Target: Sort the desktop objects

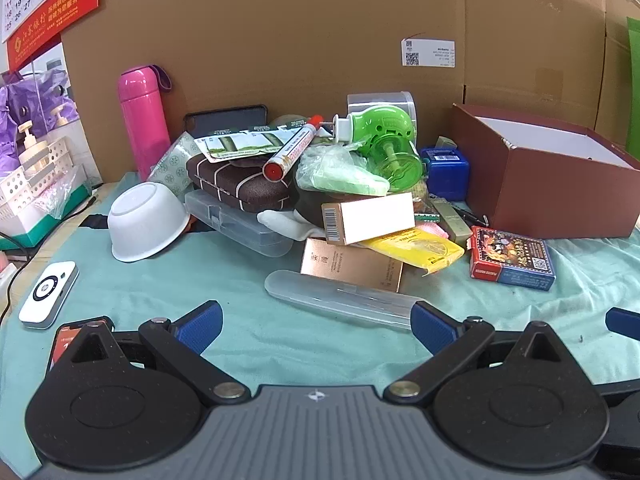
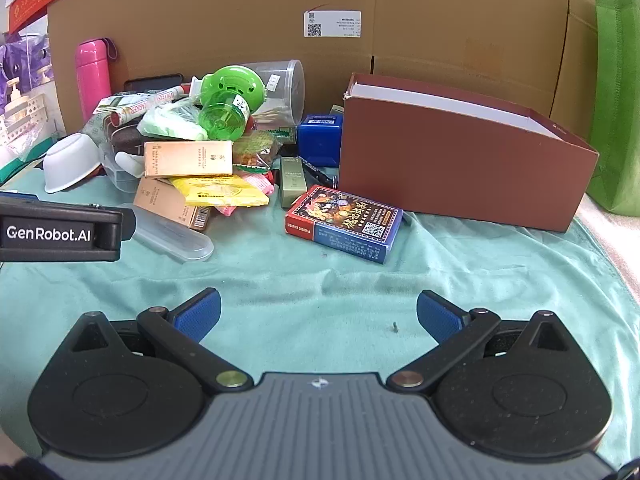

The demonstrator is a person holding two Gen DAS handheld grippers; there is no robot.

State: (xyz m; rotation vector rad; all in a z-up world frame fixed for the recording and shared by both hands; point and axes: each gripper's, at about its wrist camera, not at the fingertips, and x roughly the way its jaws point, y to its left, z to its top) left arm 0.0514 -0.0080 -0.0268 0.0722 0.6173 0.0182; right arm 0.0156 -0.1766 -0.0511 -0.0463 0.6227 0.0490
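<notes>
Teal cloth (image 2: 320, 272) before a cardboard wall; both the left gripper (image 1: 316, 328) and right gripper (image 2: 318, 312) hover spread, empty. Ahead sit the card box (image 2: 344, 222), then the heaped pile (image 1: 320, 184) (brown box (image 2: 460, 160) beside it). Risk: pulling low items likely topples the green bottle (image 1: 380, 140).

From my seat, the heap (image 1: 320, 184) lies left of the box (image 2: 460, 160), card pack (image 2: 344, 222) before both, bowl (image 1: 146, 222) leftmost, flask (image 1: 142, 120) probably behind it.
</notes>
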